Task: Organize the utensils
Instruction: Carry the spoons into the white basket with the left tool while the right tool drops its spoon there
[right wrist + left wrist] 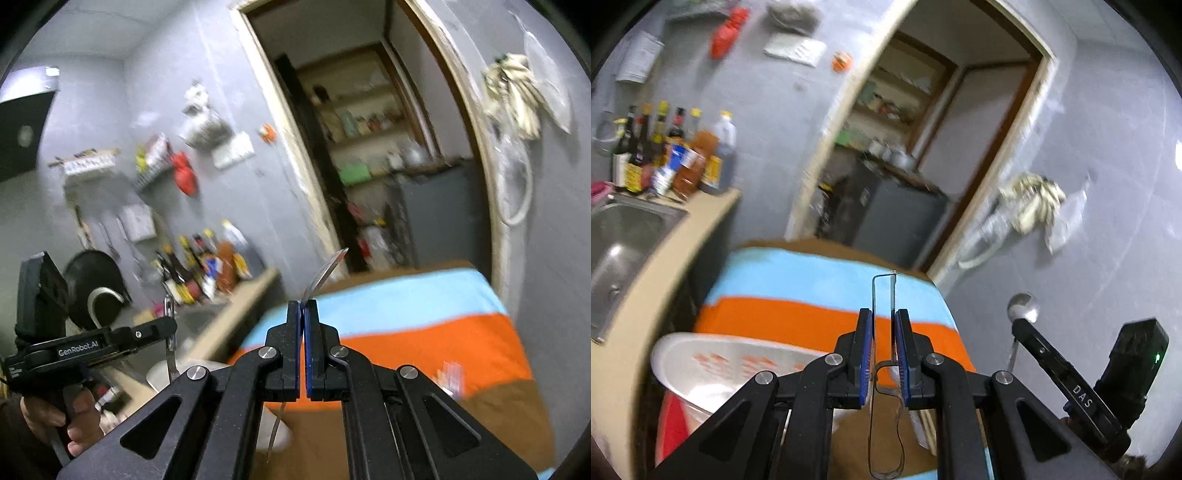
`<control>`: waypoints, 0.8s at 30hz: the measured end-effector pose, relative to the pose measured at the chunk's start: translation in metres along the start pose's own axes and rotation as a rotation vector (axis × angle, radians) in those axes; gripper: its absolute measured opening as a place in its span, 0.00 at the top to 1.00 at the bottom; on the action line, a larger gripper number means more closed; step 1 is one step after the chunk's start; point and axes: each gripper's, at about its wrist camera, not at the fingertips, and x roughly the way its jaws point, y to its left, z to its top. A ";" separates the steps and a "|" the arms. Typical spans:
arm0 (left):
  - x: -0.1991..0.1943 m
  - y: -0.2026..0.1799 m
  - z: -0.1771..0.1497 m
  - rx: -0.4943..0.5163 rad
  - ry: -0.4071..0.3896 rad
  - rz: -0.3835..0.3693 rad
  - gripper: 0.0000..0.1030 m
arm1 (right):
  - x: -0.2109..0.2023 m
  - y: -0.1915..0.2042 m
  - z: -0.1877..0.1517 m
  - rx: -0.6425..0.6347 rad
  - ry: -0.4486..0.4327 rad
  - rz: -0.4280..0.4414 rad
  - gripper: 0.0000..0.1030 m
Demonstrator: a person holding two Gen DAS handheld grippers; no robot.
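your left gripper [884, 317] has its blue pads pinched on a thin wire-frame utensil [883, 295], prob a peeler or slicer, can't tell which. it stands upright between the pads: the rectangular wire end sticks up past the tips and the wire loop handle hangs below. your right gripper [303, 308] has its fingers pressed together on a metal spoon [327, 271]; the bowl pokes up and tilts right past the tips, the handle hangs under the jaws. in the left wrist view that spoon's round bowl shows just above the right gripper's nose. in the right wrist view your left hand [59, 421] wraps the other gripper's grip at lower left.

below both grippers is a table w/ a blue-and-orange striped cloth [812, 306], brown top showing nearer you. a white perforated basket [713, 365] sits at the cloth's near left. left of the table, a counter w/ a steel sink [624, 236], then a cluster of sauce bottles [676, 155] at the grey wall. farther back, an open doorway [923, 147] w/ shelves inside. everything beyond the grippers is blurred.
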 end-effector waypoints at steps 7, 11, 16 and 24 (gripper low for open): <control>-0.036 0.063 0.033 -0.025 -0.159 0.134 0.88 | 0.042 0.060 0.001 -0.032 -0.073 0.096 0.98; -0.037 0.089 0.038 -0.025 -0.212 0.196 0.88 | 0.064 0.082 -0.011 -0.052 -0.092 0.103 0.98; -0.021 0.110 0.032 -0.023 -0.213 0.219 0.88 | 0.087 0.098 -0.036 -0.139 -0.093 0.106 0.98; 0.002 0.115 0.006 0.004 -0.194 0.197 0.88 | 0.100 0.101 -0.069 -0.243 -0.016 0.089 0.98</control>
